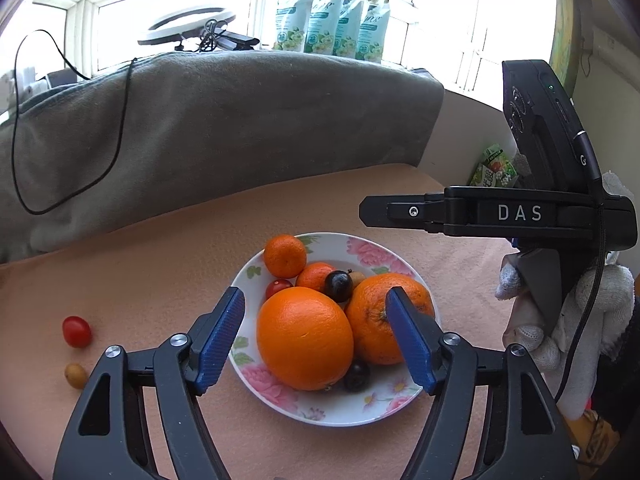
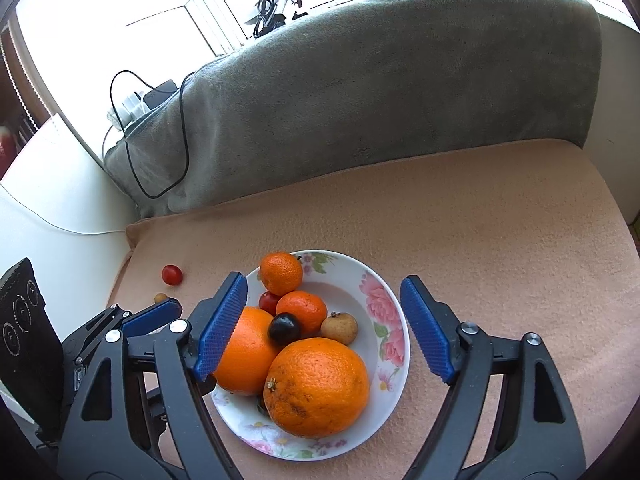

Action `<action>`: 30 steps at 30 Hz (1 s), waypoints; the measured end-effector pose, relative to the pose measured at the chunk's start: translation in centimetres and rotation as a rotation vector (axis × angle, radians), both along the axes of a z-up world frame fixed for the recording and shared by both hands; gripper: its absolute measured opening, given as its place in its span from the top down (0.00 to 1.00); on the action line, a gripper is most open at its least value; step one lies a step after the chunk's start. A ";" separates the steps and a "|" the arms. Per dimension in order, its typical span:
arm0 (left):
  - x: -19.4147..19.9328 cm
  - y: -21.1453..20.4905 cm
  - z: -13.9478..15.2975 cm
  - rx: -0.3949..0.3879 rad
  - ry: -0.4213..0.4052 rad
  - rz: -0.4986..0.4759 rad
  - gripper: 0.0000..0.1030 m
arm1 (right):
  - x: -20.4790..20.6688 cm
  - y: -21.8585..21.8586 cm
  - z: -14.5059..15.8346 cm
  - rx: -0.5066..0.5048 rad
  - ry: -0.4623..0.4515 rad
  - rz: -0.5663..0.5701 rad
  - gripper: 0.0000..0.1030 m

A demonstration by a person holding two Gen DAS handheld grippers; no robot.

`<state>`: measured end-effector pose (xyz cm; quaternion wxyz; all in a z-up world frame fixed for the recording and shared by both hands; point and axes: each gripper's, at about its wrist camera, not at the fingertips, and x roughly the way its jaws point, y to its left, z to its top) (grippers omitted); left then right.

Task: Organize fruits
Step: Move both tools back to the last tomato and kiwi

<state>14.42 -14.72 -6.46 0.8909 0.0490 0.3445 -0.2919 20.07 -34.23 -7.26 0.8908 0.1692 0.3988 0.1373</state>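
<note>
Both grippers hang over the floral plate [image 2: 394, 316], jaws apart, nothing gripped: left gripper [image 1: 316, 330], right gripper [image 2: 324, 324]. On the plate: two big oranges [image 2: 318, 386], two mandarins [image 2: 281, 273], a dark grape [image 2: 284, 329], a longan [image 2: 339, 328]. Off the plate, to its left: a cherry tomato [image 1: 76, 331] and a small brown fruit [image 1: 75, 375].

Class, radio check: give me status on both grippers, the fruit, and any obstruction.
Left gripper open, empty, over plate. Right gripper open, empty. Oranges plated; tomato and small brown fruit loose on cloth. Path clear.
</note>
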 end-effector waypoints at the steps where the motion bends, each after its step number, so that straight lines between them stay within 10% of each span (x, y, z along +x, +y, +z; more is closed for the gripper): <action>1: 0.0 0.2 0.1 0.002 -0.003 0.006 0.29 | -0.1 0.3 0.2 -0.006 -0.005 0.003 0.21; 30: 6.1 16.6 -1.8 -0.019 0.058 0.323 0.28 | -2.3 13.1 2.4 -0.121 -0.128 0.181 0.21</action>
